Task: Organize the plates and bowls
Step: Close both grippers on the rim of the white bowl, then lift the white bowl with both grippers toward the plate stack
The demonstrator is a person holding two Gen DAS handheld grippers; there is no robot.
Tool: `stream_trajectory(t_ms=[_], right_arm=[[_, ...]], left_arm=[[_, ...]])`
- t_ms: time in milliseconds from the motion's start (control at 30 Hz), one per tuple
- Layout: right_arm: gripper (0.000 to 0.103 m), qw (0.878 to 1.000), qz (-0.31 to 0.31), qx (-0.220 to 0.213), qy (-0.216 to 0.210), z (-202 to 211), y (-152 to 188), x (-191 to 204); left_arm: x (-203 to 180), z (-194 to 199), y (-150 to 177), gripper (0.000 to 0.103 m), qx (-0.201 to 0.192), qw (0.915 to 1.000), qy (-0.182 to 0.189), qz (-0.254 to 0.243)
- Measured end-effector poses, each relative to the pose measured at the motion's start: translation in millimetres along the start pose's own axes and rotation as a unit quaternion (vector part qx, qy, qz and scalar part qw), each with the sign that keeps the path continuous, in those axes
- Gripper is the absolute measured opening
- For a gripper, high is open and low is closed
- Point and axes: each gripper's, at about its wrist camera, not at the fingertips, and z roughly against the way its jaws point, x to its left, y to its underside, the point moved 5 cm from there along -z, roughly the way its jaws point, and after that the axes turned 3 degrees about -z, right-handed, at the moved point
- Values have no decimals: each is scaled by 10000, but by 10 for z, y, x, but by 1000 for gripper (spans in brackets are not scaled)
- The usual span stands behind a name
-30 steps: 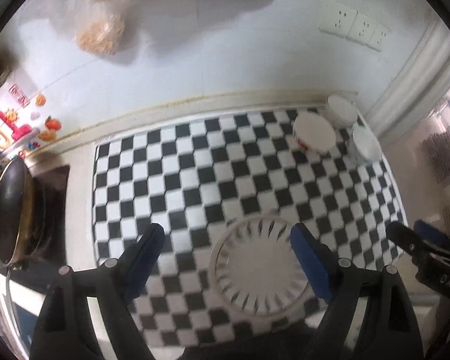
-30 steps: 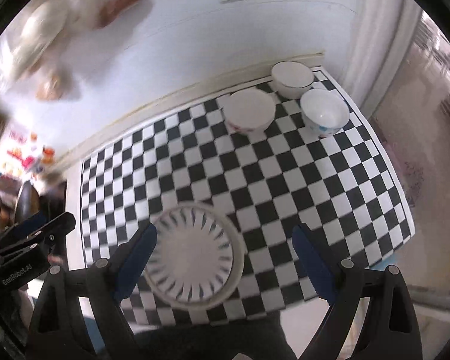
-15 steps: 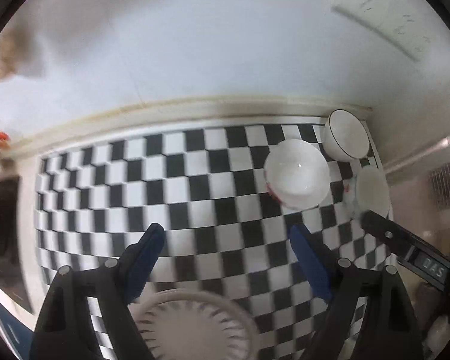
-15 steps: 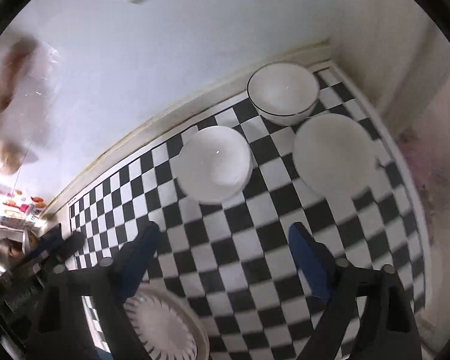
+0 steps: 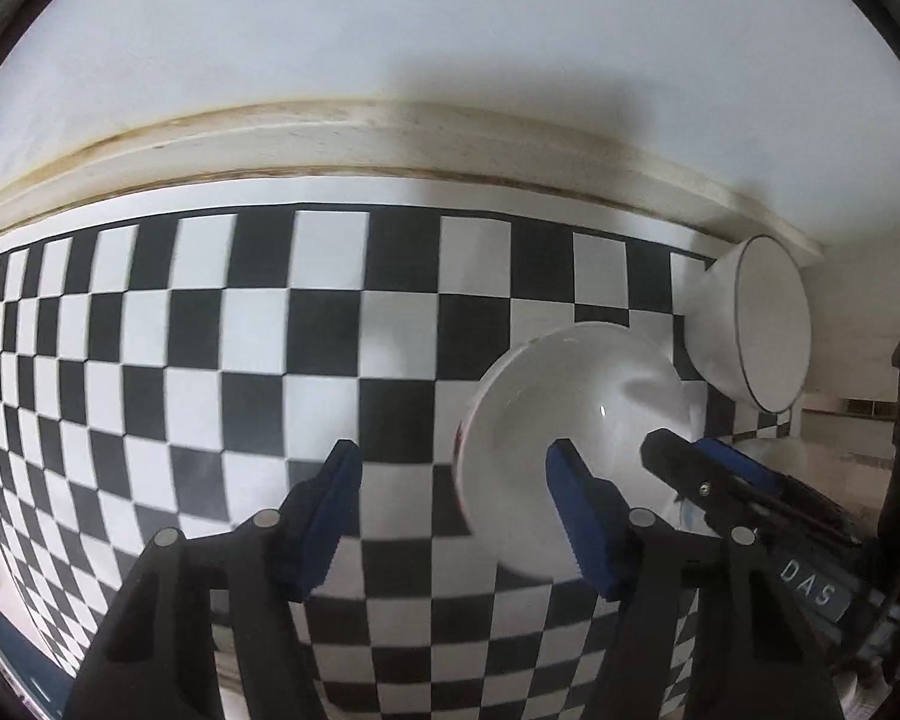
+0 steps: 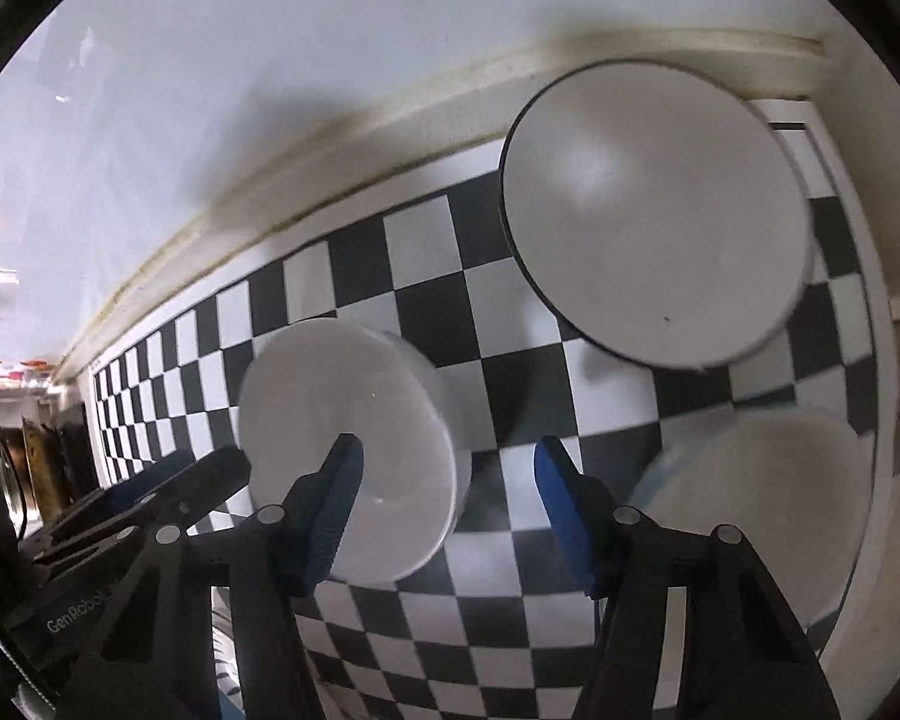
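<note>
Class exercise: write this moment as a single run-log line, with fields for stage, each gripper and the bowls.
stage: reaching for bowls | left gripper: closing, astride the near bowl rim | right gripper: closing, holds nothing | black-rimmed bowl: untouched | third bowl: untouched

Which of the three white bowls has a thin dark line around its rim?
The bowl nearest the wall, at the back corner of the checkered mat. Its rim carries a thin dark line. The middle bowl and the near-right bowl show plain white rims.
</note>
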Motion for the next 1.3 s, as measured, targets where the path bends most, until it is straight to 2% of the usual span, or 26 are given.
stream_trajectory(t_ms=[67, 100, 167, 367, 500, 600, 667, 800, 933, 1100, 1167, 1300], right_arm=[[55, 10000, 23, 91, -15, -78, -25, -14], [48, 9999, 61, 93, -8, -93, -41, -10], [47, 9998, 118, 128, -44, -102, -56, 12], [44, 9993, 301, 236, -30, -134, -58, 85], [41, 9987, 358, 328, -123, -115, 58, 131], [39, 9988, 380, 303, -89, -120, 93, 147], [37, 9990, 337, 301, -76, -135, 75, 131], [21, 9989, 360, 301, -76, -125, 75, 110], [21, 9981, 419, 395, -202, -119, 123, 109], [20, 9980, 446, 430, -156, -183, 91, 159], [12, 9979, 506, 390, -50, -182, 69, 175], [10, 9974, 583, 401, -133, -138, 104, 198]], left_arm=[[-32, -102, -38, 59, 90, 9999, -31, -63], [-46, -141, -53, 55, 135, 9999, -17, -84], [-57, -217, -58, 43, 247, 9996, 13, -105], [-46, -343, -58, 42, 342, 9992, 216, 24], [-55, -380, -38, 39, 386, 9988, 290, 47], [-71, -406, -51, 34, 368, 9990, 252, -48], [-72, -437, -65, 26, 388, 9989, 261, -61], [-65, -454, -86, 25, 360, 9990, 274, -25], [63, -407, -89, 25, 346, 9989, 326, -14], [94, -391, -109, 25, 291, 9991, 301, -23], [84, -394, -91, 25, 289, 9992, 263, -23], [110, -337, -43, 25, 241, 9993, 297, -15]])
